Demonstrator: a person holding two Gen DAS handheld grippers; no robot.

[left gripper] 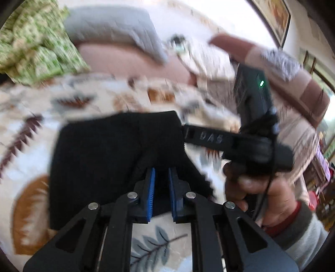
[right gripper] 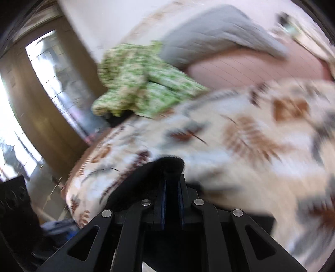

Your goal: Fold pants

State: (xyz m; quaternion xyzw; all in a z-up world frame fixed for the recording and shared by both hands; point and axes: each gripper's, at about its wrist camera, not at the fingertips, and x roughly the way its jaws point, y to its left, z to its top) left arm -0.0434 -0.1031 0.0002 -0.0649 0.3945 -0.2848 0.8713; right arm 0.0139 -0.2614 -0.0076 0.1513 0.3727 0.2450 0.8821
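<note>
The black pants (left gripper: 108, 150) lie bunched on a leaf-patterned bedspread (left gripper: 31, 129). My left gripper (left gripper: 161, 173) has its blue pads close together on a fold of the black cloth at the near edge. In the left wrist view my right gripper (left gripper: 184, 134) comes in from the right and its fingers meet the pants' far right corner. In the right wrist view my right gripper (right gripper: 172, 180) is shut on a raised bit of the black pants (right gripper: 169, 163). Both views are blurred.
A green-patterned cloth (right gripper: 136, 83) and a grey pillow (right gripper: 219, 33) lie at the head of the bed on a pink sheet (right gripper: 251, 67). The bed edge (right gripper: 71, 188) drops to the floor by a doorway. A picture frame (left gripper: 274, 18) hangs on the wall.
</note>
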